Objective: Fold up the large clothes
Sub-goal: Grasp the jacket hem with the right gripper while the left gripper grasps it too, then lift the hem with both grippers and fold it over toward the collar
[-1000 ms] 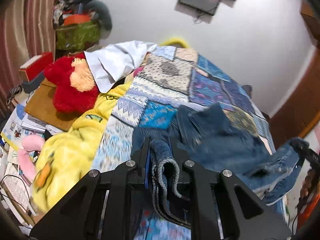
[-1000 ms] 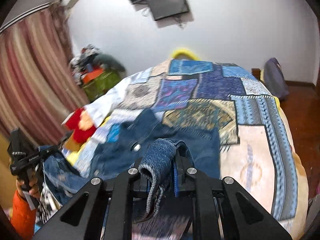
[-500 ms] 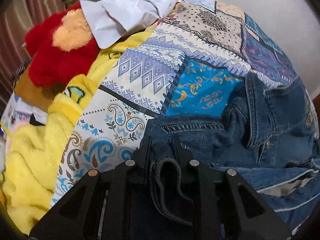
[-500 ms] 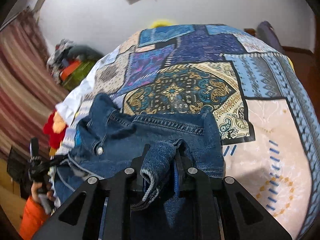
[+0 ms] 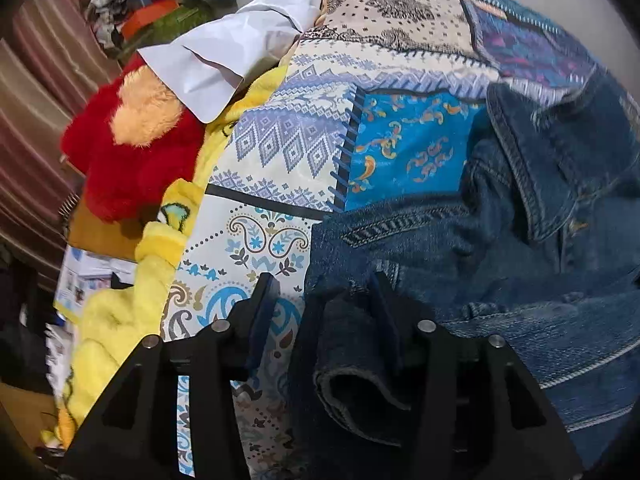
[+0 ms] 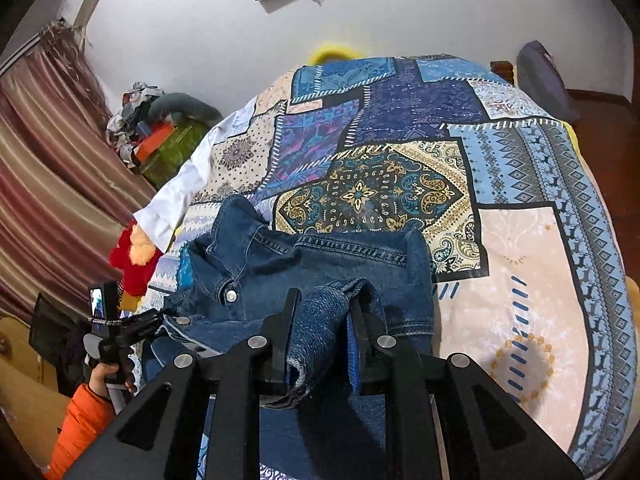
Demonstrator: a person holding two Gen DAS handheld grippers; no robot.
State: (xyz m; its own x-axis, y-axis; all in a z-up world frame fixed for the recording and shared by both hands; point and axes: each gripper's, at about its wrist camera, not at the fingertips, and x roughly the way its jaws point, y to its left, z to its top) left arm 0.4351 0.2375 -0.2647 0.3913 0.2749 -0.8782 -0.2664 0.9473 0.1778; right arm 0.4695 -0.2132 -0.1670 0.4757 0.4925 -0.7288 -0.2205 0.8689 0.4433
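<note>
No text, label or number can be read anywhere.

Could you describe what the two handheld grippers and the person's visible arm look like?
Both the left gripper and the right gripper are matte black, with angular cut-out frames, round silver bolt heads and blue pads inside flat fingers. No cables or markings show on them. The right wrist view shows the left hand bare on a black handle, beyond an orange sleeve.
</note>
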